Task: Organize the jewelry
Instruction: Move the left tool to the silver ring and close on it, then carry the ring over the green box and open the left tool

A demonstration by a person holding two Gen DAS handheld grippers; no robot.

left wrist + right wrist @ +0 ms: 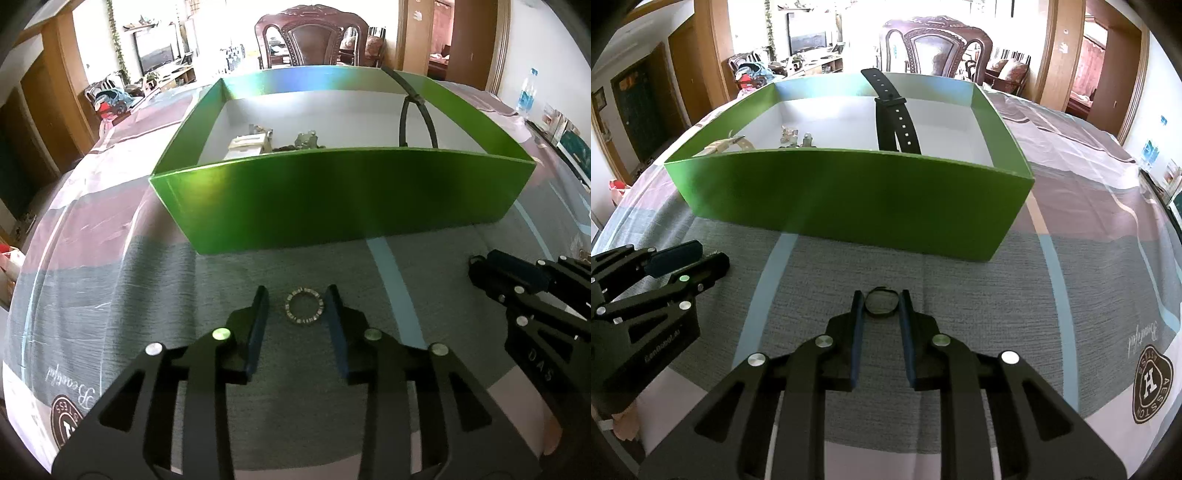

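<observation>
We have two small rings to put away, both lying on the grey patch of the tablecloth [110, 280] just near of the green box [332, 192]. Our left gripper [297, 301] stands released around a beaded ring [304, 306]: the ring lies flat between the pads, with a gap on the left and the right pad close or just touching. Our right gripper [882, 301] looks clenched on a thin dark ring [882, 302], both pads pressing its sides. We judge both rings light, stiff and slippery, apt to flip or skid, so we would pinch across the widest part, pads low to the cloth. In the box already lie a black watch strap [897, 118] and some small metal pieces [796, 138].
</observation>
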